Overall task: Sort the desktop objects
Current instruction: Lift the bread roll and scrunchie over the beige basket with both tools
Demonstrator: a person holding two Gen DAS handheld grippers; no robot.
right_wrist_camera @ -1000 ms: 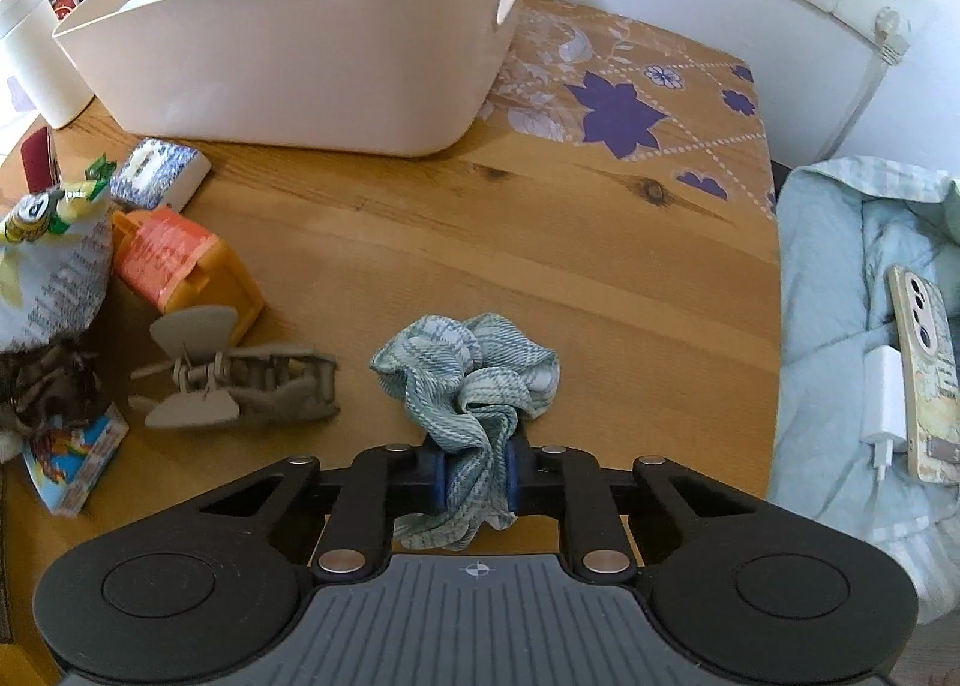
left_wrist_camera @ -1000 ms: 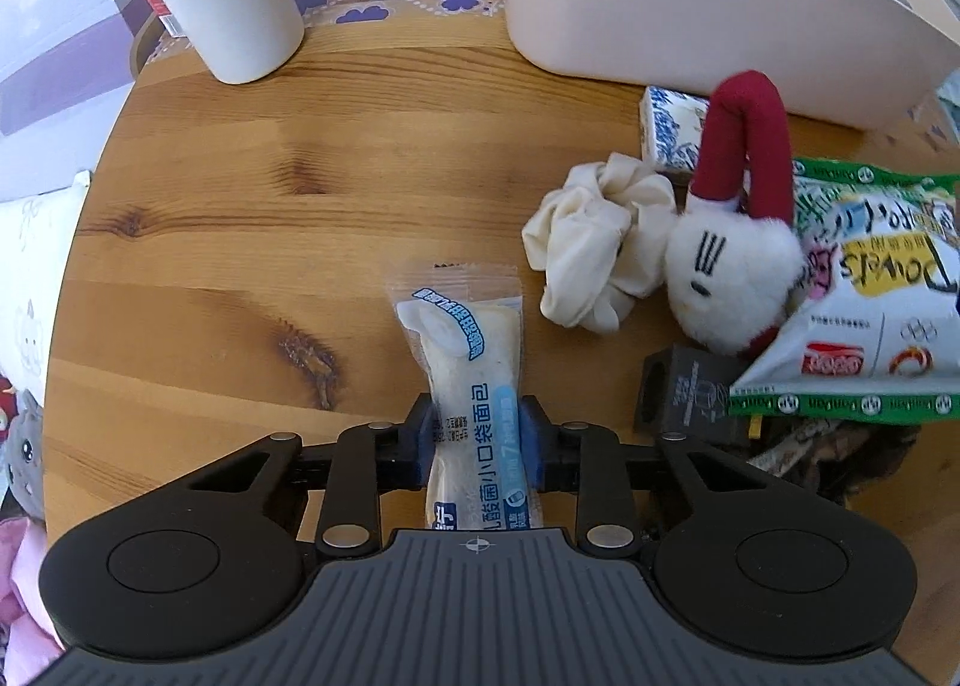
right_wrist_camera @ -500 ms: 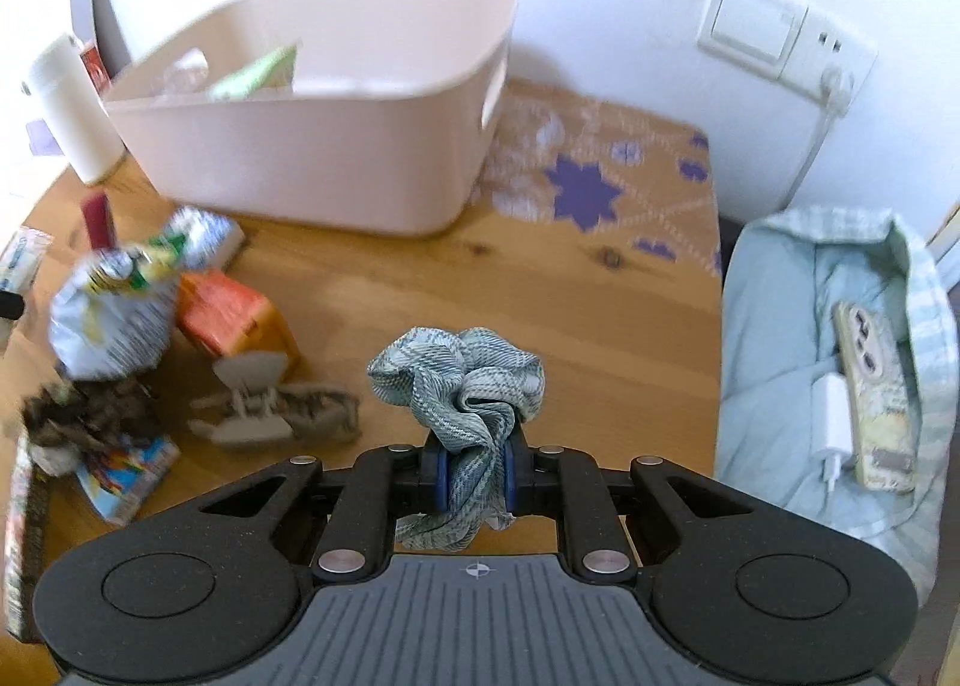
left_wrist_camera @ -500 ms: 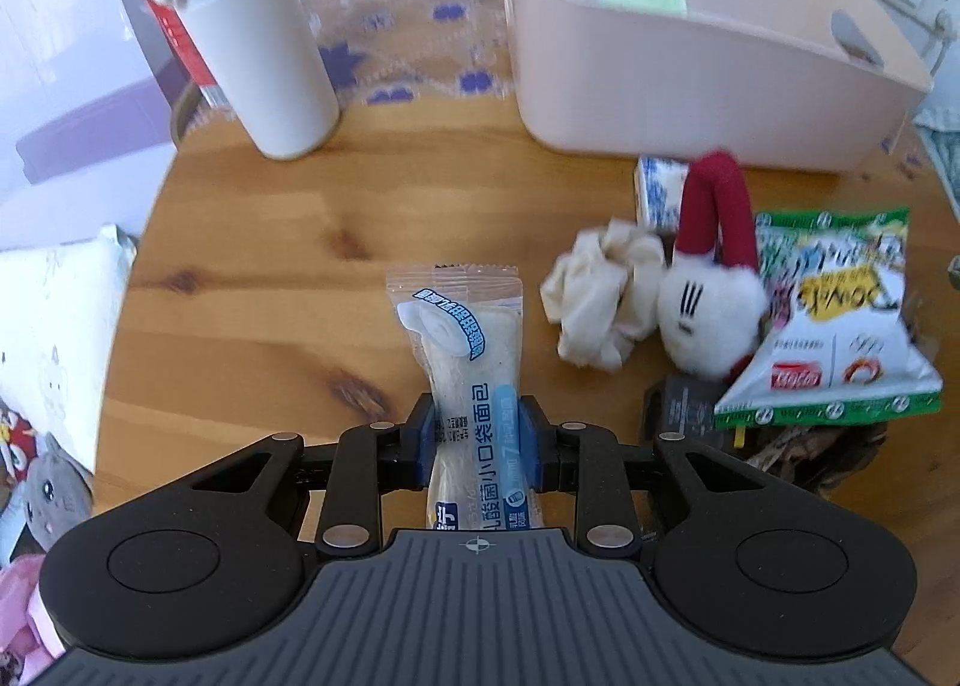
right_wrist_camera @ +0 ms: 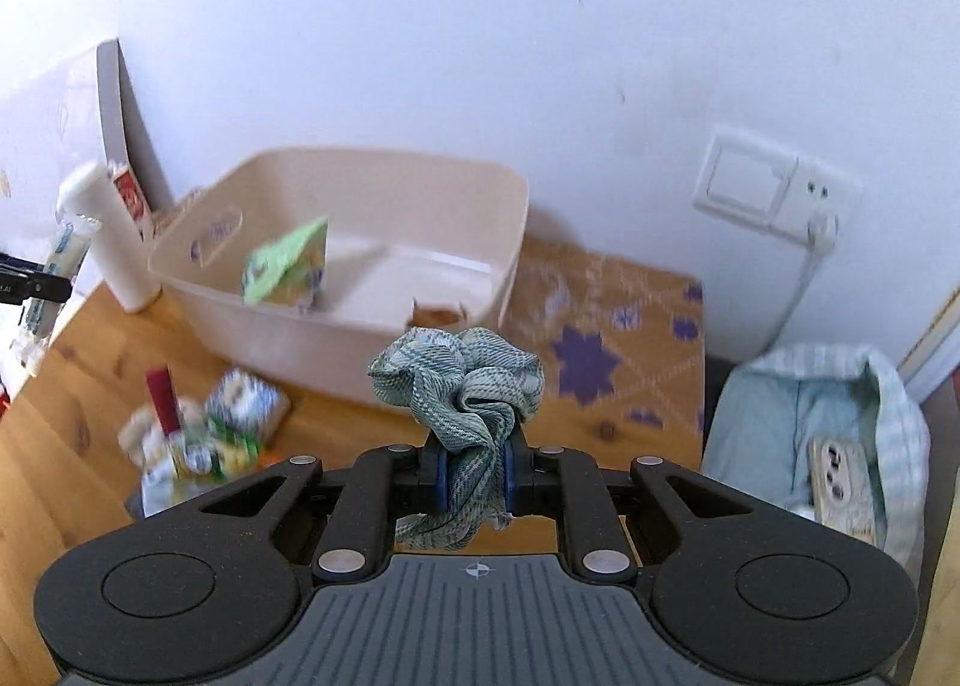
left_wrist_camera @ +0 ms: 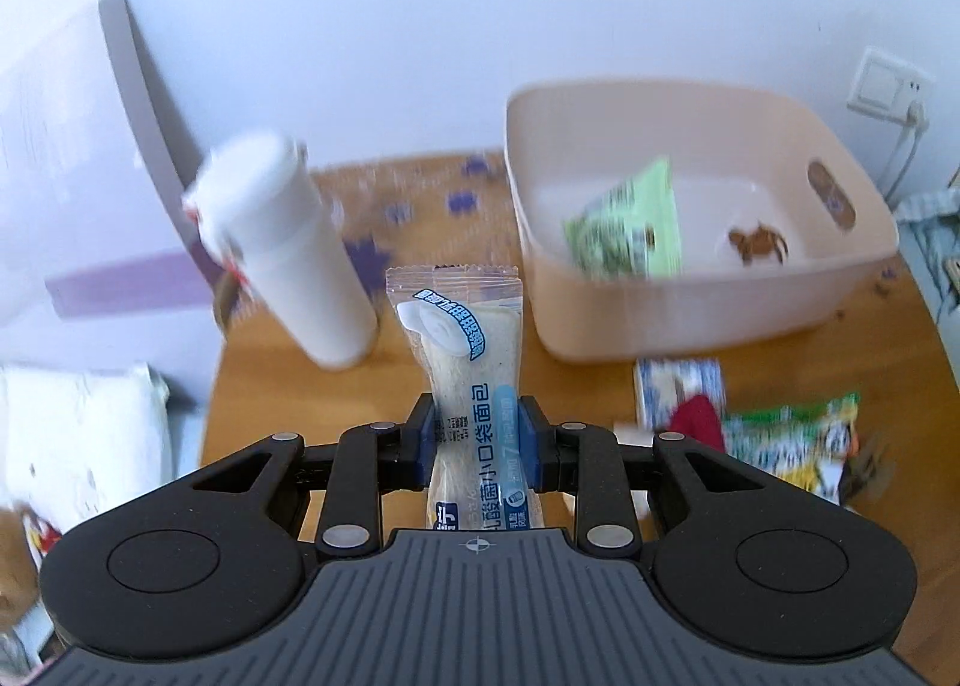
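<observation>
My left gripper [left_wrist_camera: 475,434] is shut on a clear bread packet with blue print [left_wrist_camera: 462,350], held in the air above the wooden table [left_wrist_camera: 420,380]. My right gripper [right_wrist_camera: 474,473] is shut on a teal checked scrunchie [right_wrist_camera: 462,386], also lifted. The cream bin [left_wrist_camera: 708,290] stands at the back of the table and holds a green packet [left_wrist_camera: 630,224] and a small brown clip [left_wrist_camera: 757,243]. The bin also shows in the right wrist view [right_wrist_camera: 336,278]. The left gripper and its packet appear at the left edge of the right wrist view [right_wrist_camera: 36,284].
A white bottle [left_wrist_camera: 288,260] stands left of the bin. A pile of items lies on the table: a red and white plush [left_wrist_camera: 696,422], a green snack bag [left_wrist_camera: 792,440], a blue patterned pack [left_wrist_camera: 678,392]. A light blue cloth with a phone [right_wrist_camera: 840,482] lies right of the table.
Both grippers have risen well above the table with their objects held, so the views now look down into the bin from higher up.
</observation>
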